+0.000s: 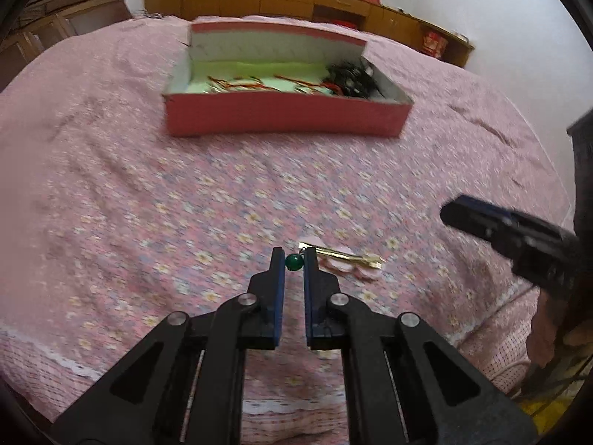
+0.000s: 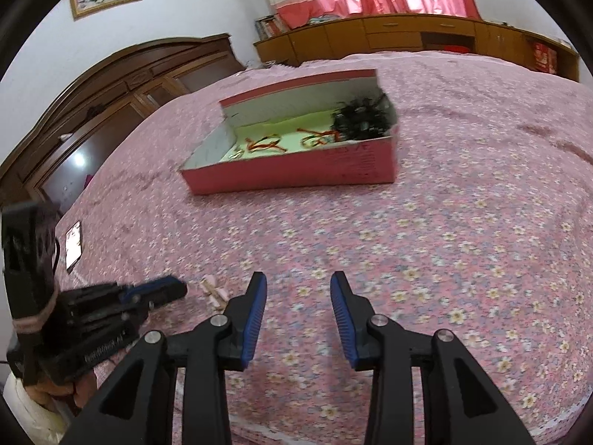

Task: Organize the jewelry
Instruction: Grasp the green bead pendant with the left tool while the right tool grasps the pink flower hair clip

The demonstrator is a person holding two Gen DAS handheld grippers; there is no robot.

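Left gripper (image 1: 294, 261) had its narrow jaws pinching the green bead (image 1: 294, 261) of a gold hairpin (image 1: 346, 257) trailing toward 3 o'clock on the bedspread (image 1: 148, 193), right gripper (image 2: 298, 285) wide open and empty, pink box (image 1: 285, 116) far off at 12 o'clock.

Support surface: bed (image 1: 185, 204), covered by pink floral bedspread (image 2: 444, 241). Resting directly on it: open red box (image 1: 285, 116) toward far side; gold hairpin with pink flowers (image 1: 348, 259) near front edge; phone (image 2: 73, 246), screen lit.
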